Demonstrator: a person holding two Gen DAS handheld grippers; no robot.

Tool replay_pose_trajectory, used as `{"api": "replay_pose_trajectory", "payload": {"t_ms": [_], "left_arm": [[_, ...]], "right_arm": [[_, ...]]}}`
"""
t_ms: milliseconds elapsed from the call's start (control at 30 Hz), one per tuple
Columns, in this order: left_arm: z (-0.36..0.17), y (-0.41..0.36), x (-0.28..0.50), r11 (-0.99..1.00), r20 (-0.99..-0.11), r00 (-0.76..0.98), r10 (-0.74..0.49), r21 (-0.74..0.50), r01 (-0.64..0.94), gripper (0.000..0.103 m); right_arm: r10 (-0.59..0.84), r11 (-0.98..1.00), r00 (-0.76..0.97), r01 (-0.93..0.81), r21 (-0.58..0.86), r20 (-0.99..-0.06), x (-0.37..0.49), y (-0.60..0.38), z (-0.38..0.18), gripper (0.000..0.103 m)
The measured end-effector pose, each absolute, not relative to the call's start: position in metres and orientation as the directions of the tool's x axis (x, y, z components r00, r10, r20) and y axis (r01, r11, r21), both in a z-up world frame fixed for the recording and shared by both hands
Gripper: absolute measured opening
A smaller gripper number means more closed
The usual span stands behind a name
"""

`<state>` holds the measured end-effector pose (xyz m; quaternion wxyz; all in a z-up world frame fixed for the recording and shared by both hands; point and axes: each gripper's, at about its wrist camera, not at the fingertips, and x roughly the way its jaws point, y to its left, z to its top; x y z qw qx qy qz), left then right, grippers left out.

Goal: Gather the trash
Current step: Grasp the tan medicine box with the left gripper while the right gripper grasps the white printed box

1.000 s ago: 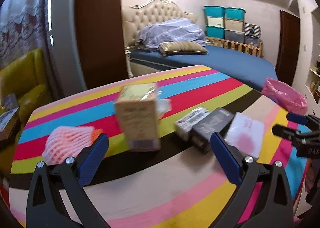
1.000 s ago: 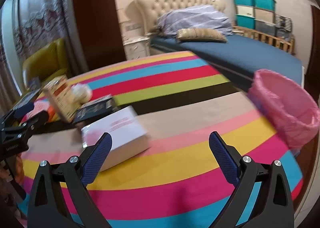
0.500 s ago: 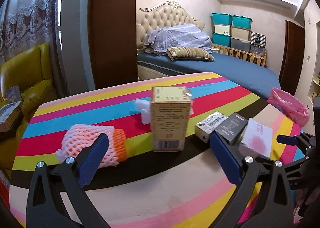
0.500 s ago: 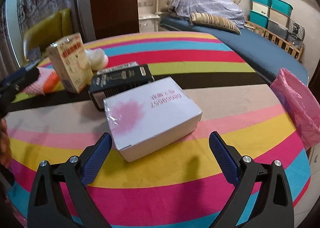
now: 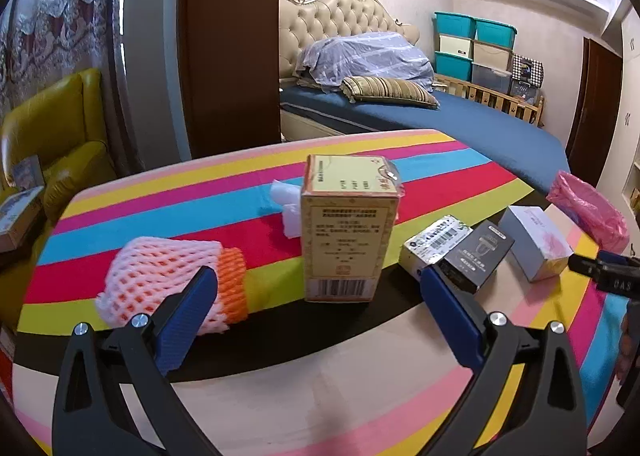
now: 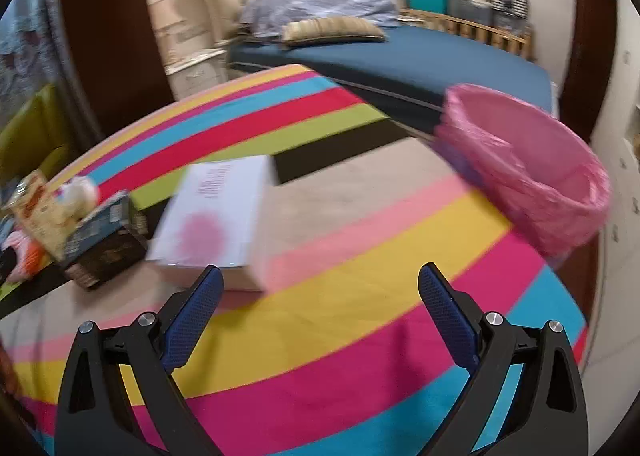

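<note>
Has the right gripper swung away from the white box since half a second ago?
Yes. The right gripper has turned toward the pink bin; the white box, centred between its fingers before, now sits left of them.

Striped table (image 5: 248,396) w/ boxes (image 5: 346,232), foam net (image 5: 160,276)

Boxes on the striped tablecloth (image 5: 120,212): four. One tall yellow carton (image 5: 346,232) stands upright at frame centre of the left wrist view; one white box with barcodes (image 5: 436,242) and one black box (image 5: 478,256) lie touching at centre right; one white box with a pink mark (image 5: 534,242) lies further right.

Foam fruit nets (image 5: 172,288): one, pink over orange, lower left.

Crumpled white tissue (image 5: 286,204): one piece, behind the yellow carton.

Pink-lined bins (image 6: 528,172): one, right of the right wrist view.

Grippers: two, the left gripper (image 5: 318,306) and the right gripper (image 6: 320,306), each with jaws spread and nothing between them.
</note>
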<state>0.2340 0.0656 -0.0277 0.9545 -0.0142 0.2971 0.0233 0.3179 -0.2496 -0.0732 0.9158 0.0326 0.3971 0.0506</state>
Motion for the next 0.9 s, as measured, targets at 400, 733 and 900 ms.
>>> {"api": "replay_pose_trajectory", "payload": {"t_ms": [400,733,900], "left_arm": [[-0.035,0.053,0.257,0.999,-0.598,0.801,0.034,0.015,-0.032,0.098],[-0.033,0.047,0.284,0.998,-0.596,0.801,0.057,0.026,-0.051,0.098],[-0.032,0.042,0.289,0.998,-0.586,0.808,0.061,0.049,-0.039,0.076]], "right_arm": [[0.147,0.987,0.63,-0.14,0.074,-0.763,0.356,-0.202,-0.078,0.093],[0.165,0.984,0.62,-0.154,0.087,-0.767,0.366,-0.197,-0.082,0.093],[0.173,0.984,0.639,-0.151,0.098,-0.749,0.363,-0.203,-0.081,0.092]]}}
